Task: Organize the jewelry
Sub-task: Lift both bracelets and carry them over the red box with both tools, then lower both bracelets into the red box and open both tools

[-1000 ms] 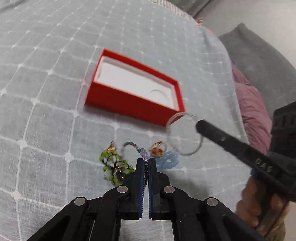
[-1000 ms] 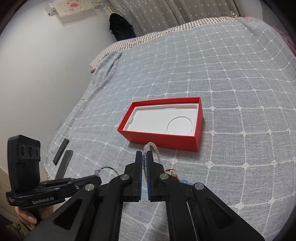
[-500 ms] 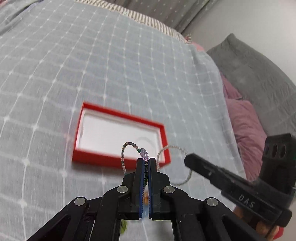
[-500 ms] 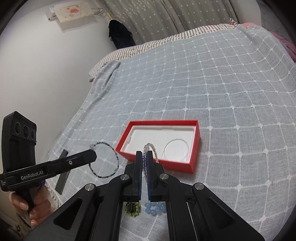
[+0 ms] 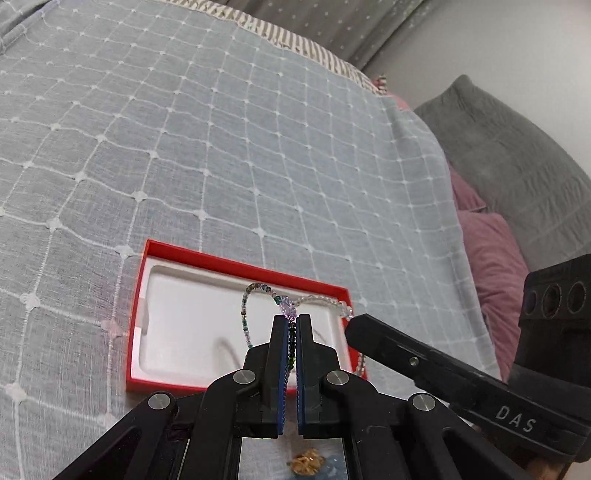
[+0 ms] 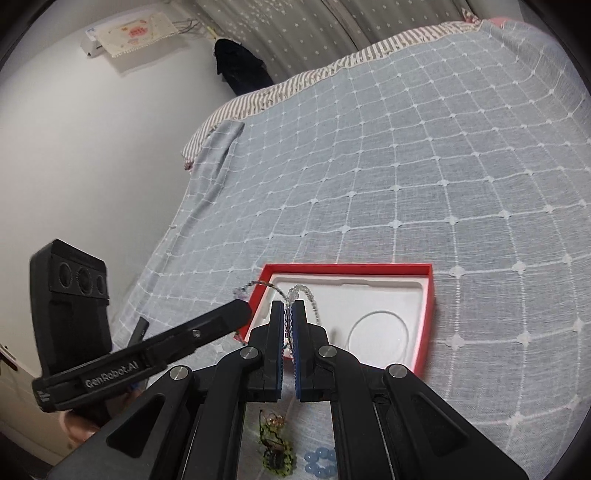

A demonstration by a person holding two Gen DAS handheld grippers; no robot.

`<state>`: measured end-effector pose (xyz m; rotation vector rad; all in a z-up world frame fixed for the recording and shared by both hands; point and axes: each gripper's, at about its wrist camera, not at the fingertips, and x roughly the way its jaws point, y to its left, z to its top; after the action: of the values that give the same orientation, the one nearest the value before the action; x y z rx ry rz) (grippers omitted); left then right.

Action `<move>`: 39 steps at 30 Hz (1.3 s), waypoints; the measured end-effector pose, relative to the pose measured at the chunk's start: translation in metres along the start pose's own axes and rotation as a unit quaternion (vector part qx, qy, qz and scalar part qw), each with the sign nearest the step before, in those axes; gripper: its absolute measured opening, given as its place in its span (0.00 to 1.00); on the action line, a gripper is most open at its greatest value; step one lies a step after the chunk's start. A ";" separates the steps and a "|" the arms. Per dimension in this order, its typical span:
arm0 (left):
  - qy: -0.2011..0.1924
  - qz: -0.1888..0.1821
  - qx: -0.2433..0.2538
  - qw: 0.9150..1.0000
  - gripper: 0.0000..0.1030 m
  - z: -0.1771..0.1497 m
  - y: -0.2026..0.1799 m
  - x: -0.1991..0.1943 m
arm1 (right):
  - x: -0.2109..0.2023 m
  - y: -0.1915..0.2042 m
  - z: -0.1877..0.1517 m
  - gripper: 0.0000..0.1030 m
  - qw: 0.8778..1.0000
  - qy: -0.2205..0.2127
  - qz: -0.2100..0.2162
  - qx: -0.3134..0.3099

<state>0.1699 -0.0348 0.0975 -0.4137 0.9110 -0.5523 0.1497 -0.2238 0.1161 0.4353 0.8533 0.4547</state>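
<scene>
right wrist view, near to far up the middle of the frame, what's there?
Green bead piece on the bedspread → right gripper shut on the clear bead bracelet → red box → checked bedspread → striped edge → curtain.

left wrist view — looks forward and down along its fingers, close above the red box (image 5: pixel 236 266) | right wrist view — same downward tilt, facing the box (image 6: pixel 424 314) from its other end | shared: box, grey bedspread (image 5: pixel 221 147), each other's gripper
</scene>
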 end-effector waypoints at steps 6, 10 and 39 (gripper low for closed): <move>0.015 0.017 -0.011 1.000 0.00 0.003 0.024 0.014 | 0.016 -0.027 -0.004 0.04 0.999 0.016 -0.008 0.041; 0.023 0.035 0.002 0.999 0.00 0.001 0.025 0.017 | 0.014 -0.037 -0.007 0.04 0.998 0.014 -0.032 0.053; 0.002 0.173 0.026 0.985 0.52 -0.048 0.013 -0.041 | -0.056 -0.001 -0.044 0.48 0.990 -0.002 -0.137 0.004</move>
<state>0.1133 -0.0047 0.0890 -0.2005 0.9464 -0.2581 0.0829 -0.2471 0.1247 0.3187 0.8967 0.1964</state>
